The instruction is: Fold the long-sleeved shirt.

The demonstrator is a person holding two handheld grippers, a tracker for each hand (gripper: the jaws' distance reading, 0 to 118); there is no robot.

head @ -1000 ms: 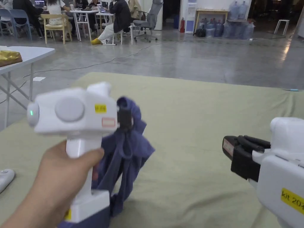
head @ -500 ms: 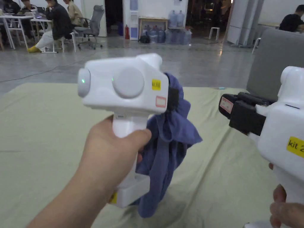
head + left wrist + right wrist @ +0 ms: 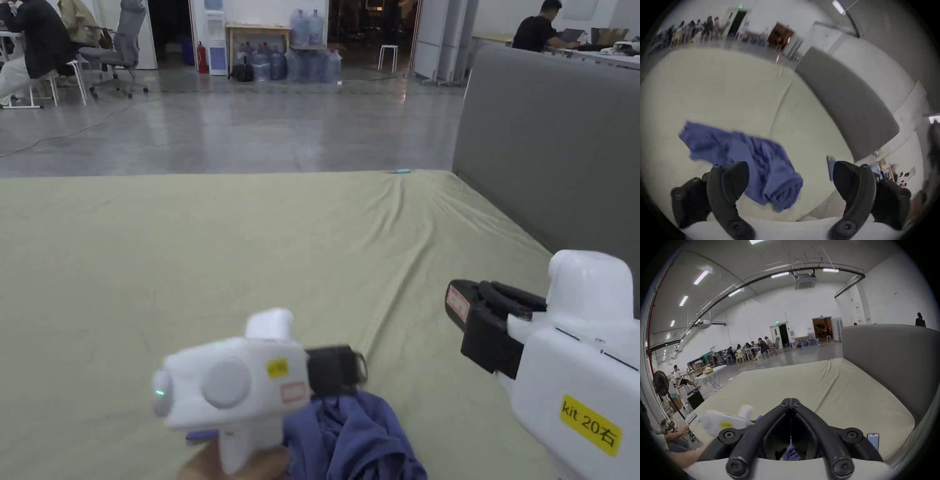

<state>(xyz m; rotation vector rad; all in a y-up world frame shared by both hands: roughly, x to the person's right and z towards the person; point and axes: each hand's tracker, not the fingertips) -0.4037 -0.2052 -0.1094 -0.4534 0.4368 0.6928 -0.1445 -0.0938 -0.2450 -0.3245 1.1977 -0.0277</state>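
Observation:
The blue long-sleeved shirt (image 3: 356,440) lies crumpled on the pale green sheet (image 3: 250,250) at the near edge. In the left gripper view the shirt (image 3: 740,149) spreads over the sheet just beyond the jaws. My left gripper (image 3: 340,372) hovers low over it, and its jaws (image 3: 789,167) stand wide apart, gripping nothing. My right gripper (image 3: 465,312) hangs to the right, above the sheet and apart from the shirt. Its jaws (image 3: 791,400) meet at the tips with nothing between them. A scrap of blue shirt (image 3: 791,453) peeks out beneath them.
A tall grey padded panel (image 3: 550,144) borders the sheet on the right. A phone (image 3: 873,440) lies at the sheet's near right corner. Past the sheet's far edge is bare concrete floor, with people seated at tables (image 3: 753,350) far off.
My left gripper has dropped from chest height to just above the sheet and has opened, letting the shirt go. The head camera has swung to the right. The right gripper stays shut.

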